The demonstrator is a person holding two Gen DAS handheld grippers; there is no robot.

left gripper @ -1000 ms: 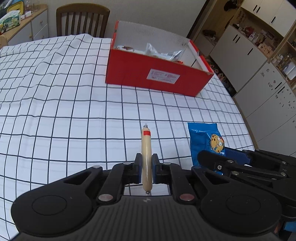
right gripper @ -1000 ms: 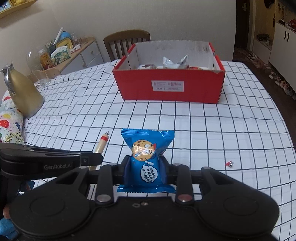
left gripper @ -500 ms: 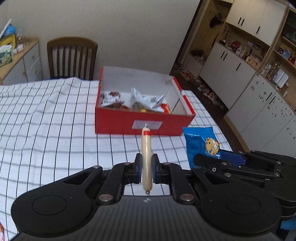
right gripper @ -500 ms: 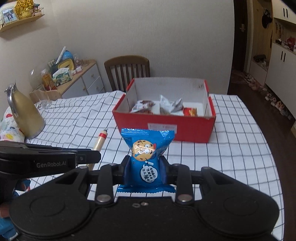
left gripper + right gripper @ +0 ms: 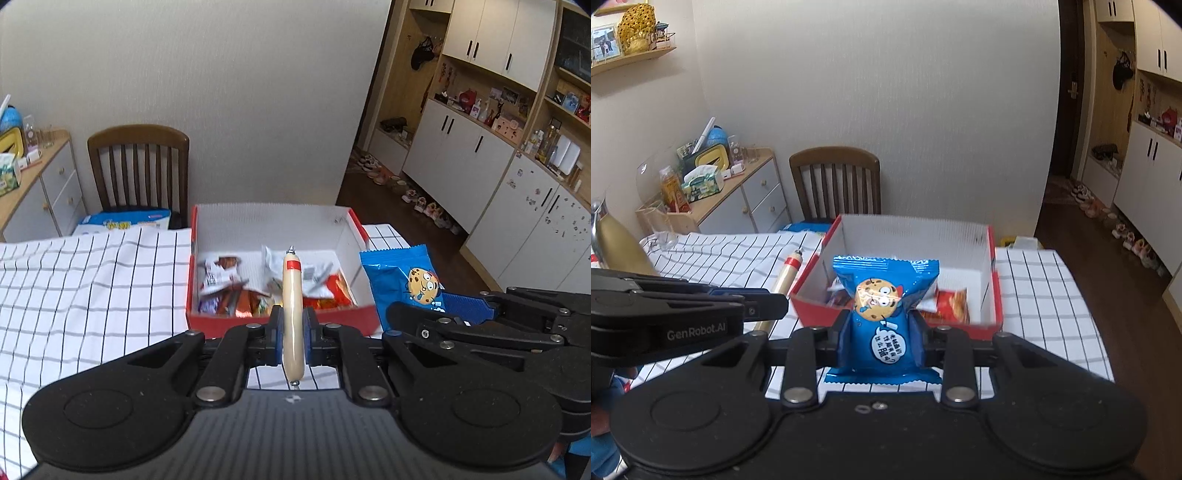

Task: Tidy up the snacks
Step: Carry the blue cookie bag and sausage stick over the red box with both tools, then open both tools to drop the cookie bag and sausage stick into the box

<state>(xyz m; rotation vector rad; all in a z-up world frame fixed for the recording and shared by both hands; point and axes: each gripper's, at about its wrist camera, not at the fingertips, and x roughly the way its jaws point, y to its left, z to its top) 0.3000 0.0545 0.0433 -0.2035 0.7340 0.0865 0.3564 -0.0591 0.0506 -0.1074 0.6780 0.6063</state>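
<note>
Ahead of my grippers the red box point(image 5: 960, 330) stands open-topped. Snack packets point(image 5: 236, 280) crowd its floor on the near and left side; the far right corner of the box shows bare white. Behind the box a wooden chair point(image 5: 836, 181) blocks the way. The checked tablecloth point(image 5: 92, 280) left of the box lies bare.

Readable text: "GenRobot.AI", white on the black side of my left gripper point(image 5: 764, 308), seen from my right wrist. The blue cookie packet point(image 5: 884, 314) carries a speech bubble of small characters; I cannot read them. Other labels blurred.
</note>
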